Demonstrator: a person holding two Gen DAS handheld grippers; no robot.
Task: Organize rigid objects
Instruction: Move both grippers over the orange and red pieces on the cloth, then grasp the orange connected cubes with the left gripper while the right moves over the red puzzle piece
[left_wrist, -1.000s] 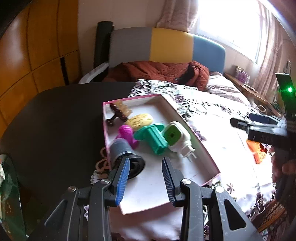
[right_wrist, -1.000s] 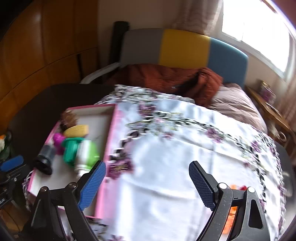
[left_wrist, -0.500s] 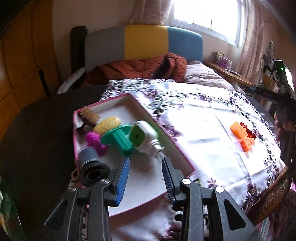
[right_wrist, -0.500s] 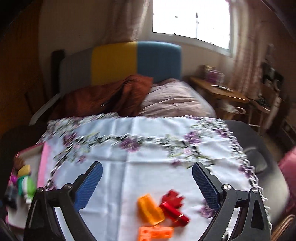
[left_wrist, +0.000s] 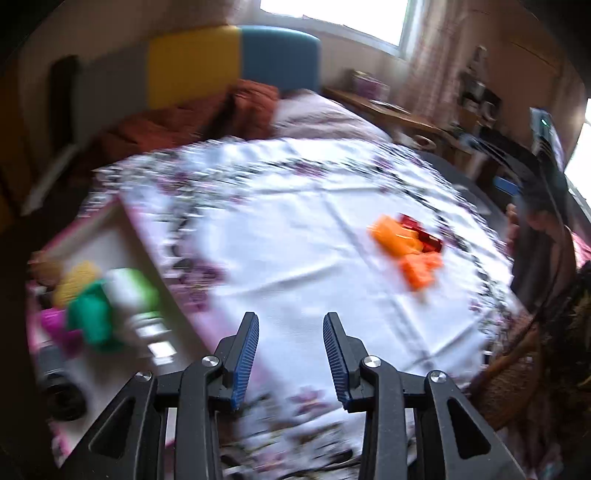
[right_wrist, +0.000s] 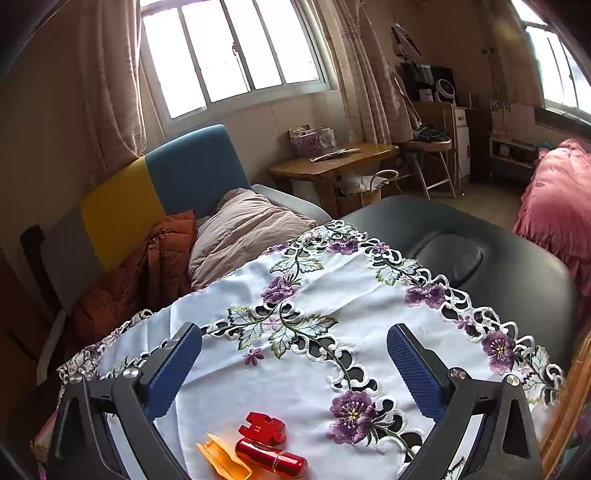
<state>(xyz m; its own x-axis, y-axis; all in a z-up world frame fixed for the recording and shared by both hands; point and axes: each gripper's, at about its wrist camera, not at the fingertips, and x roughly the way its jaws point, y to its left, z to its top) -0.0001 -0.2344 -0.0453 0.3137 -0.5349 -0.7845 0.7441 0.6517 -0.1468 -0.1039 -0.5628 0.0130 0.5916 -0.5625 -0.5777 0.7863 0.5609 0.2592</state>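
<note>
In the blurred left wrist view a pink-rimmed white tray (left_wrist: 122, 221) at the left holds several toys, among them a green-and-white plug (left_wrist: 129, 291), a teal piece (left_wrist: 92, 314) and a black cylinder (left_wrist: 59, 384). Orange (left_wrist: 391, 236) and red pieces (left_wrist: 424, 236) lie on the white embroidered cloth (left_wrist: 295, 240) at the right. My left gripper (left_wrist: 290, 354) is open and empty above the cloth's near edge. My right gripper (right_wrist: 295, 362) is wide open and empty just above a red puzzle piece (right_wrist: 262, 428), a red cylinder (right_wrist: 271, 461) and an orange piece (right_wrist: 221, 461).
The cloth covers a dark padded table (right_wrist: 480, 240). A bed with a yellow-and-blue headboard (right_wrist: 159, 192), an orange blanket (right_wrist: 155, 258) and a pillow (right_wrist: 243, 229) lies behind. A wooden desk (right_wrist: 332, 162) and a pink quilt (right_wrist: 554, 206) stand to the right.
Both grippers have swung right, away from the tray. The right gripper now hovers close over the red and orange pieces. Both stay open and empty.
</note>
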